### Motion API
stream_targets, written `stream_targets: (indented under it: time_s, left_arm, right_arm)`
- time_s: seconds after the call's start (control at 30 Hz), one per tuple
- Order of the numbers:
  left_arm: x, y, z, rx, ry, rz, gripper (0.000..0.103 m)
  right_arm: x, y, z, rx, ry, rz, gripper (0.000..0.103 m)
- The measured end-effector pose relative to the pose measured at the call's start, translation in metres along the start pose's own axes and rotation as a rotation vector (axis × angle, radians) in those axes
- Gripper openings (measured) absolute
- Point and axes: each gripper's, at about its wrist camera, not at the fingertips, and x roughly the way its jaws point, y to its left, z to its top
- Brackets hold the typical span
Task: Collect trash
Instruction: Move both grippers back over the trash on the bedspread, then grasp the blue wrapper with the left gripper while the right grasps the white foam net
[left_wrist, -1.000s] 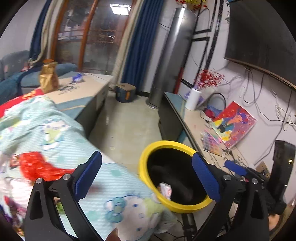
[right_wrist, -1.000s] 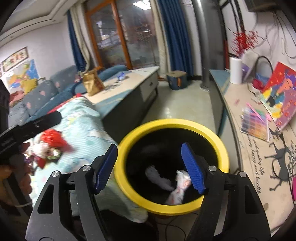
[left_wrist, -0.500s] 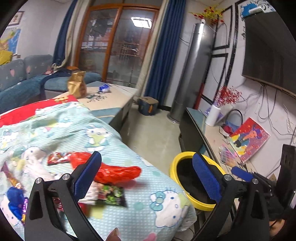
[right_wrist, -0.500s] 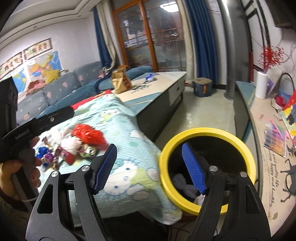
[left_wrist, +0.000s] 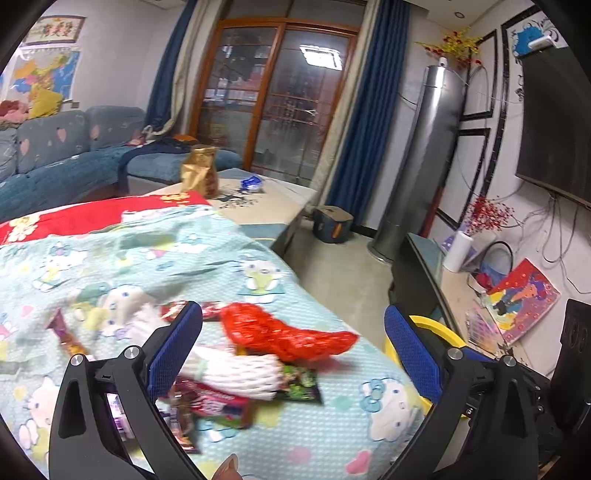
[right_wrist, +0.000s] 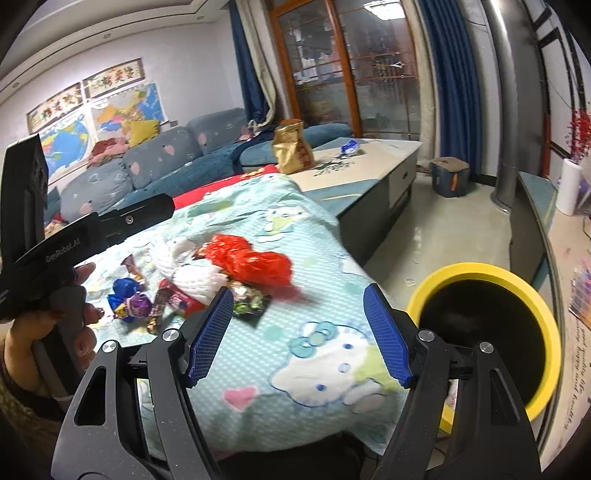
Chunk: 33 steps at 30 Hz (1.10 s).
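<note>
A heap of trash lies on the cartoon-print blanket (right_wrist: 317, 347): a crumpled red plastic bag (left_wrist: 284, 334) (right_wrist: 251, 260), white foam netting (left_wrist: 236, 371) (right_wrist: 195, 277), a green snack wrapper (left_wrist: 301, 384) (right_wrist: 249, 301), a red packet (left_wrist: 218, 404) and blue and purple wrappers (right_wrist: 129, 299). A yellow-rimmed black bin (right_wrist: 484, 332) (left_wrist: 432, 328) stands on the floor right of the blanket. My left gripper (left_wrist: 293, 350) hovers open over the heap. My right gripper (right_wrist: 299, 332) is open and empty above the blanket, between heap and bin. A hand holds the left gripper's handle (right_wrist: 55, 251).
A low coffee table (right_wrist: 369, 173) beyond the blanket carries a gold bag (right_wrist: 291, 147) and a blue wrapper (right_wrist: 349, 147). A TV bench (left_wrist: 454, 280) with a paper roll and a painting runs along the right wall. A blue sofa (right_wrist: 147, 170) lines the left.
Both views have swung left, away from the bin and onto the blanket. The trash heap has come between the left gripper's fingers, and the bin has slid to the right edge.
</note>
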Motion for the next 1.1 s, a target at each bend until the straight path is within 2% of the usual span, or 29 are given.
stream_targets:
  time_s: [0.63,1.1]
  left_arm:
    - [-0.027,0.106,-0.011,-0.156,0.002,0.205,0.096]
    - [-0.031,0.160,-0.037,-0.264,0.084,0.249,0.095]
  right_arm:
    - [0.062,0.075,0.009,-0.138,0.106,0.147,0.065]
    - [0.112,0.089,0.012,-0.133,0.200,0.180,0.065]
